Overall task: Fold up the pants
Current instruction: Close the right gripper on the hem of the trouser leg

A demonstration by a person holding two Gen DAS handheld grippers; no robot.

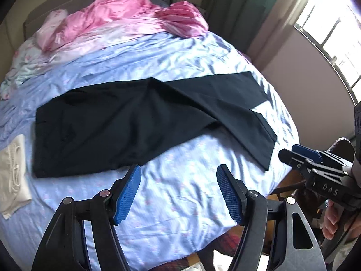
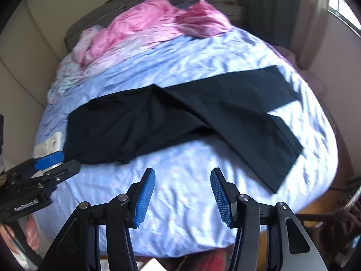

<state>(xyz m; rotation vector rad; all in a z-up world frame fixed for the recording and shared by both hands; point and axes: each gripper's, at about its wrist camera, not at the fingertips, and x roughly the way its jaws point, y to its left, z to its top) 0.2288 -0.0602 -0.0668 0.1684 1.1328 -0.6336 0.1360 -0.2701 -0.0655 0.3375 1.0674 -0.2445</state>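
Black cloth is the whole job here: the pants lie flat across the middle of the bed, on a pale blue sheet. Going left to right in the left wrist view, a white cloth sits at 9 o'clock by the bed's edge, then the waist end of the pants, then the two legs splaying apart toward 3 o'clock, the nearer leg crossing slightly under the upper one. A pink quilt is bunched at 12 o'clock, well apart from the pants.

The left hand-held gripper hovers above the bare sheet at 6 o'clock, its blue pads spread wide and holding nothing. The right hand-held gripper likewise hangs over the near sheet with pads spread and empty; from the left view it shows at 4 o'clock, close to the hem of the nearer leg.

By my reading, no fold is made yet; this is the approach before the first grasp. The next move probably calls for pinching the nearer leg at hem and near the seat, then carrying it over the far leg so the two lie stacked. The legs being splayed, the hems need aligning first.
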